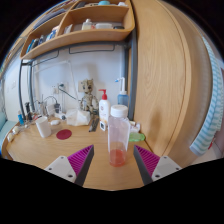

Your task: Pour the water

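While standing at 12 o'clock between jaws: bottle [118, 136], upright on worktop [50, 148].
Jaws: gripper [114, 160] wide open, holding nothing.

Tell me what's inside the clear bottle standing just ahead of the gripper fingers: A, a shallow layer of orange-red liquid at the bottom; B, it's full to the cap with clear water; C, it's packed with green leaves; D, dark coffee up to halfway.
A: the clear bottle holds only a shallow orange-red layer at its base, the rest looking empty, and it stands on the wooden counter between the open gripper fingers, untouched.
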### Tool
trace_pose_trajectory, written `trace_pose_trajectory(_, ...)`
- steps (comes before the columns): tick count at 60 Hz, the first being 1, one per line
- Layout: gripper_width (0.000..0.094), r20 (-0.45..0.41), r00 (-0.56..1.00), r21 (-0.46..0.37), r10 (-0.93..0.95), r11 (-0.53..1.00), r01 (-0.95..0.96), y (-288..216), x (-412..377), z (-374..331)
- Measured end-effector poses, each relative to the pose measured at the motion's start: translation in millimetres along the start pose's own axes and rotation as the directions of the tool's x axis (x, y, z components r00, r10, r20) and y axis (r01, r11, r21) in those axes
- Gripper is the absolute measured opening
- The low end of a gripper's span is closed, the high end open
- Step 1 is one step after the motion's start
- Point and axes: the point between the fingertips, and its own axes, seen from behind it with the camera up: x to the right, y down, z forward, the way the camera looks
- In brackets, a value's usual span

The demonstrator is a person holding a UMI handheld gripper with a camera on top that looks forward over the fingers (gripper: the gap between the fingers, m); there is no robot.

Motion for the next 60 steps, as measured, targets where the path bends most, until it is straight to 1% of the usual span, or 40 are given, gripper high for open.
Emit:
trace_pose_trajectory(3,0.0819,-0.001,1.000,-0.002,-0.007,1.000,0.007,-0.6,2.0,8.5)
trace_pose_trajectory(4,0.0819,0.015,1.000,0.007,-0.009,1.000,0.009,1.4,1.8,22.1)
trace_pose_trajectory(7,0.0817,0.029,0.999,0.017,-0.020,1.000,0.020,1.3,3.4,35.2)
trace_pose_trajectory(10,0.0794,0.048,0.998,0.030,-0.035,0.999,0.033,-0.9,3.3,49.0)
trace_pose_trajectory(12,0.0760,0.049,0.998,0.033,-0.035,0.999,0.033,-1.6,5.2,56.8)
trace_pose_trajectory(16,0.0656,0.055,0.998,0.060,-0.034,0.998,0.031,-7.4,6.4,69.6)
trace_pose_trajectory(20,0.0593,0.054,0.997,0.087,-0.052,0.995,0.047,-13.3,8.8,80.9)
trace_pose_trajectory(21,0.0565,0.053,0.997,0.093,-0.058,0.994,0.053,-14.5,9.2,83.7)
trace_pose_trajectory(23,0.0479,0.058,0.995,0.107,-0.077,0.992,0.070,-16.7,7.5,88.1)
trace_pose_trajectory(25,0.0460,0.057,0.995,0.118,-0.086,0.990,0.079,-19.9,7.7,91.2)
trace_pose_trajectory(31,0.0399,0.048,0.996,0.106,-0.074,0.992,0.069,-20.2,8.6,94.1)
trace_pose_trajectory(35,0.0357,0.022,0.995,0.101,-0.095,0.991,0.092,-20.6,10.4,96.3)
trace_pose_trajectory(38,0.0351,0.011,0.992,0.087,-0.126,0.988,0.125,-20.3,8.4,97.9)
trace_pose_trajectory(46,0.0350,-0.005,0.981,0.011,-0.193,0.981,0.193,-26.8,-6.0,104.0)
trace_pose_trajectory(50,0.0351,-0.014,0.974,0.002,-0.224,0.974,0.224,-42.3,-22.3,102.8)
trace_pose_trajectory(55,0.0351,-0.012,0.947,-0.025,-0.321,0.947,0.320,-62.3,-52.3,101.4)
trace_pose_trajectory(60,0.0353,-0.003,0.867,-0.043,-0.499,0.866,0.499,-79.1,-85.3,106.3)
